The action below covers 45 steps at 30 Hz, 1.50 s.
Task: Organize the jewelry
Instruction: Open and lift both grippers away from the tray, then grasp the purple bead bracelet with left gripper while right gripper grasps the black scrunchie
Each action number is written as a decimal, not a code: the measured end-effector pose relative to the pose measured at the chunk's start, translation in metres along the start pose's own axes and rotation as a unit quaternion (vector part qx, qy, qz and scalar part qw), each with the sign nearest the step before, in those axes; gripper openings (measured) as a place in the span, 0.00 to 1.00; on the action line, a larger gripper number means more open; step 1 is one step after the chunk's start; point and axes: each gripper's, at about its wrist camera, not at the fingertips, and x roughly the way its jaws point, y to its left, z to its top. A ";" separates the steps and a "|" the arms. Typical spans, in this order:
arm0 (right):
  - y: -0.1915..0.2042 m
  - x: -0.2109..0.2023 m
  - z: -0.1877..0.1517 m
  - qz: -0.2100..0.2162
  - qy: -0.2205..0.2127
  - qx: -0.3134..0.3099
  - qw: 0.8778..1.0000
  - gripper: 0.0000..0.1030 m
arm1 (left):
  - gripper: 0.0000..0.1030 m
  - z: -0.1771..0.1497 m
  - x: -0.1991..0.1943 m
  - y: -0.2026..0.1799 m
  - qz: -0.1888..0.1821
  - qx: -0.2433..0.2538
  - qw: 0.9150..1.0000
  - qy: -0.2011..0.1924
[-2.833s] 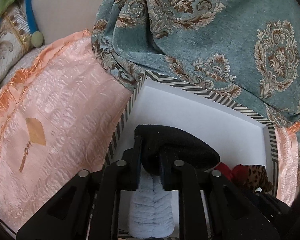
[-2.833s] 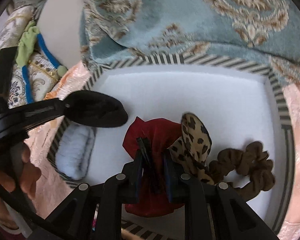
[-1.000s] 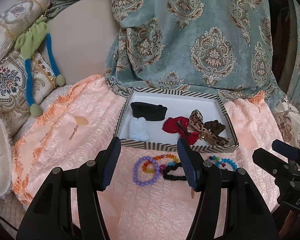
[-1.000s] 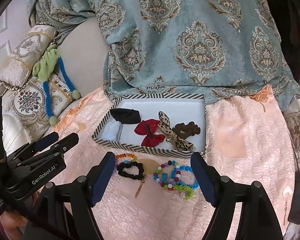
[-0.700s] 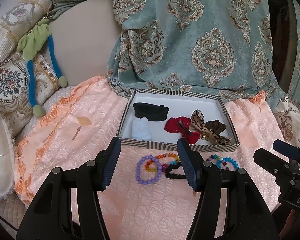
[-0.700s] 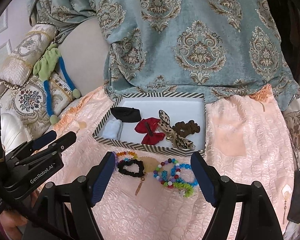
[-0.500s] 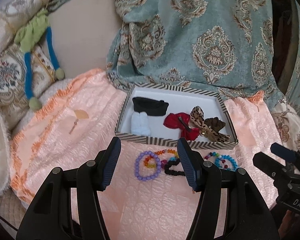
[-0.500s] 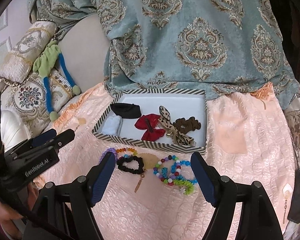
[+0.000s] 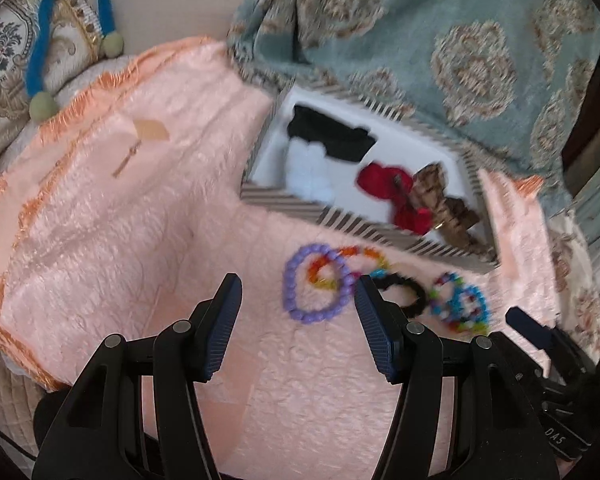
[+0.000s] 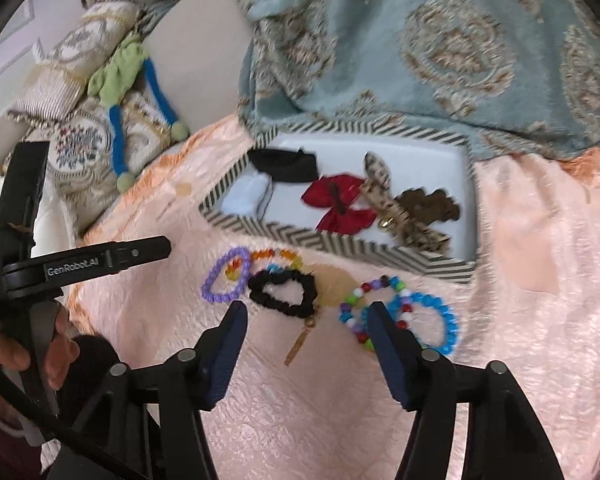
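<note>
A striped box (image 10: 340, 240) (image 9: 284, 200) on the pink cloth holds a black piece (image 10: 286, 166), a pale blue scrunchie (image 10: 246, 198), a red bow (image 10: 340, 206), a leopard bow (image 10: 396, 210) and a brown scrunchie (image 10: 432, 206). In front of it lie a purple bead bracelet (image 10: 224, 276) (image 9: 314, 288), a rainbow bracelet (image 10: 276, 256), a black scrunchie (image 10: 282, 292) (image 9: 404, 292) and blue and mixed bead bracelets (image 10: 404, 312) (image 9: 460, 306). My left gripper (image 9: 296, 304) is open and empty, near the purple bracelet. My right gripper (image 10: 304, 322) is open and empty, just short of the black scrunchie.
A teal patterned blanket (image 10: 420, 48) hangs behind the box. Embroidered cushions and a green and blue soft toy (image 10: 120, 80) lie at the left. A gold fan pendant (image 10: 332, 292) lies between the bracelets. The left gripper shows in the right wrist view (image 10: 100, 260).
Both grippers let go of items in the box, drew back, and now move down and forward toward the bracelets on the cloth. The left view has swung left.
</note>
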 end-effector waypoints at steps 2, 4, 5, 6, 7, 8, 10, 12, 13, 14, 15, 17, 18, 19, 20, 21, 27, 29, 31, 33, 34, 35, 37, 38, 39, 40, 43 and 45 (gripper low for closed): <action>0.001 0.013 0.000 0.003 0.010 -0.003 1.000 0.59 | 0.57 -0.002 0.013 0.003 0.008 0.000 1.000 0.012; 0.001 0.027 0.001 0.005 0.016 -0.008 1.000 0.59 | 0.57 -0.003 0.026 0.005 0.018 -0.001 1.000 0.023; 0.001 0.034 0.003 0.005 0.022 -0.011 1.000 0.59 | 0.57 -0.003 0.032 0.007 0.022 0.000 0.999 0.026; 0.001 0.040 0.004 0.006 0.025 -0.013 1.000 0.59 | 0.57 -0.002 0.037 0.007 0.027 0.001 0.999 0.030; 0.001 0.047 0.005 0.006 0.029 -0.016 0.999 0.59 | 0.57 -0.002 0.043 0.007 0.032 0.003 0.999 0.032; 0.001 0.053 0.007 0.005 0.032 -0.018 0.999 0.58 | 0.57 -0.001 0.048 0.006 0.037 0.006 0.999 0.035; -0.001 0.067 0.009 0.005 0.042 -0.021 0.999 0.47 | 0.57 0.000 0.059 0.006 0.047 0.012 0.998 0.040; -0.003 0.080 0.011 0.010 0.054 -0.019 0.998 0.41 | 0.56 0.002 0.070 0.007 0.054 0.013 0.997 0.047; -0.003 0.086 0.011 0.010 0.058 -0.019 0.998 0.40 | 0.56 0.002 0.075 0.008 0.055 0.013 0.997 0.052; -0.004 0.091 0.011 0.011 0.061 -0.021 0.998 0.34 | 0.51 0.002 0.079 0.008 0.055 0.013 0.997 0.053; -0.004 0.095 0.011 0.013 0.064 -0.023 0.998 0.27 | 0.42 0.002 0.081 0.008 0.060 0.015 0.997 0.050; -0.005 0.100 0.010 0.014 0.067 -0.024 0.997 0.10 | 0.30 0.003 0.083 0.008 0.068 0.021 0.996 0.045; -0.006 0.098 0.010 0.016 0.062 -0.023 0.998 0.09 | 0.18 0.004 0.083 0.008 0.069 0.022 0.996 0.044; -0.007 0.093 0.011 0.022 0.055 -0.020 0.998 0.07 | 0.12 0.005 0.083 0.009 0.065 0.021 0.997 0.043; -0.008 0.086 0.013 0.027 0.044 -0.017 0.999 0.07 | 0.10 0.005 0.082 0.011 0.053 0.018 0.997 0.044; -0.008 0.081 0.014 0.030 0.037 -0.015 0.999 0.07 | 0.09 0.006 0.080 0.012 0.048 0.015 0.998 0.045; -0.008 0.032 0.030 0.047 -0.017 -0.009 0.999 0.06 | 0.08 0.017 0.047 0.010 0.006 0.006 1.000 0.025; -0.010 0.016 0.035 0.046 -0.031 -0.007 0.998 0.06 | 0.08 0.023 0.032 0.001 -0.001 0.016 1.000 0.009; -0.013 0.003 0.042 0.044 -0.043 -0.003 0.998 0.06 | 0.08 0.027 0.018 -0.006 -0.007 0.027 1.000 -0.002; -0.016 -0.010 0.048 0.040 -0.057 -0.001 0.998 0.06 | 0.08 0.033 0.007 -0.016 -0.008 0.040 0.999 -0.013; -0.018 -0.015 0.050 0.037 -0.062 0.000 0.997 0.06 | 0.08 0.035 0.002 -0.021 -0.009 0.046 0.999 -0.018; -0.020 -0.019 0.053 0.035 -0.066 0.002 0.997 0.06 | 0.08 0.037 -0.002 -0.026 -0.010 0.052 0.998 -0.023; -0.026 -0.027 0.058 0.031 -0.075 0.007 0.997 0.06 | 0.08 0.044 -0.010 -0.035 -0.010 0.063 0.997 -0.034; -0.029 -0.031 0.061 0.027 -0.078 0.008 0.997 0.06 | 0.08 0.049 -0.012 -0.039 -0.011 0.066 0.997 -0.038; -0.031 -0.033 0.062 0.024 -0.080 0.008 0.996 0.06 | 0.08 0.053 -0.014 -0.042 -0.012 0.069 0.997 -0.041; -0.034 -0.035 0.063 0.021 -0.082 0.009 0.996 0.06 | 0.08 0.057 -0.016 -0.045 -0.012 0.072 0.996 -0.043; -0.043 -0.039 0.065 0.015 -0.086 0.016 0.996 0.06 | 0.08 0.066 -0.019 -0.056 -0.006 0.084 0.995 -0.054; -0.050 -0.041 0.067 0.012 -0.090 0.022 0.996 0.06 | 0.08 0.071 -0.019 -0.063 -0.004 0.091 0.994 -0.058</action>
